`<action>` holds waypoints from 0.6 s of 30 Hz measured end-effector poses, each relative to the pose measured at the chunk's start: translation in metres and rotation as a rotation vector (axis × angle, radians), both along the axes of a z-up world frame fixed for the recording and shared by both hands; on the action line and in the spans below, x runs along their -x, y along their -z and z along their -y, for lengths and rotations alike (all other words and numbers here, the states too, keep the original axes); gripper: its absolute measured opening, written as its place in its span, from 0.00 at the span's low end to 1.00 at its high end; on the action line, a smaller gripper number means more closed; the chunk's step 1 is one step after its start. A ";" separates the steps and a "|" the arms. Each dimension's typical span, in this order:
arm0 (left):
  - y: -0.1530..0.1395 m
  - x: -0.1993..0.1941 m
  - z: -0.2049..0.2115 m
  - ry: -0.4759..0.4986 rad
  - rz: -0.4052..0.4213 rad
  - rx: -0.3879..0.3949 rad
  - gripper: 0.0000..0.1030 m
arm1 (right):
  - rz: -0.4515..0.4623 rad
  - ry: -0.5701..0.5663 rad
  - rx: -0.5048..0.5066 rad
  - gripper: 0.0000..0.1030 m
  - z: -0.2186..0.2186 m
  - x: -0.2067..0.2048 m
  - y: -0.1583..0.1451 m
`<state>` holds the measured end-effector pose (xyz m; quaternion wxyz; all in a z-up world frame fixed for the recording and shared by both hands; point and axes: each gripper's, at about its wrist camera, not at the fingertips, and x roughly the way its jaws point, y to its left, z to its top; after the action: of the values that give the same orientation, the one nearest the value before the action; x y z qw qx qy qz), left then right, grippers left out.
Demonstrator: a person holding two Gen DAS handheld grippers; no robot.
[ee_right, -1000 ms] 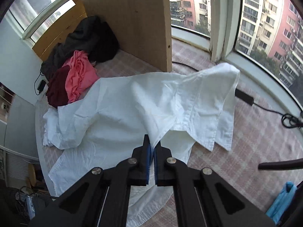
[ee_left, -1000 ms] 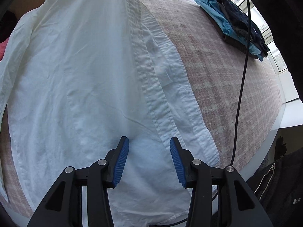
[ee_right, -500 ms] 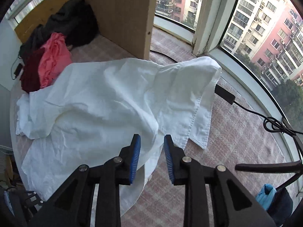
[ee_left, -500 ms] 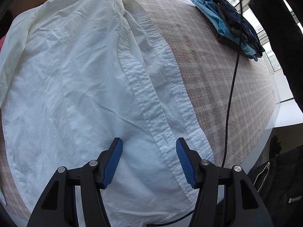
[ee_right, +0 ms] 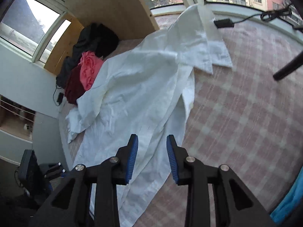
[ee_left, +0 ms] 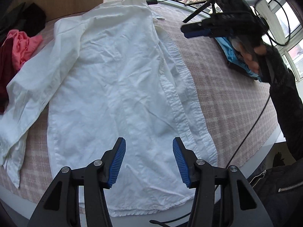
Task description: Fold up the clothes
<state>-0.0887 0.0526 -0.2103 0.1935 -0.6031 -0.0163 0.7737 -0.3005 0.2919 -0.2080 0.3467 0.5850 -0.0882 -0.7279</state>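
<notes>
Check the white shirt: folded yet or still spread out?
Spread, not folded. The white shirt lies open and flat on the checked cover, one sleeve splayed sideways and the button placket running its full length.

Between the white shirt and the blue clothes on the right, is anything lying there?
Only bare checked cover separates the white shirt from the blue clothes, per the left wrist view.

So there was one white cotton button-up shirt [ee_left: 117, 79], one pink crumpled garment [ee_left: 22, 47], and two black-and-blue grippers.

plaid cover [ee_left: 227, 98] | wooden panel [ee_right: 113, 9] | power adapter [ee_right: 223, 23] on cover
</notes>
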 end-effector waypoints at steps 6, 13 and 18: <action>0.005 -0.045 -0.014 0.116 0.012 -0.014 0.47 | 0.085 -0.064 0.013 0.34 0.011 -0.103 0.021; 0.008 -0.097 -0.064 0.323 -0.029 -0.025 0.50 | 0.140 -0.093 -0.002 0.34 0.015 -0.184 0.036; 0.031 -0.117 -0.098 0.439 -0.055 0.078 0.51 | 0.129 -0.034 -0.021 0.34 0.001 -0.207 0.040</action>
<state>0.0284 0.1502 -0.2414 0.3339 -0.5781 0.1506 0.7292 -0.0934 0.2910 -0.2481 0.3465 0.6358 -0.0930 -0.6835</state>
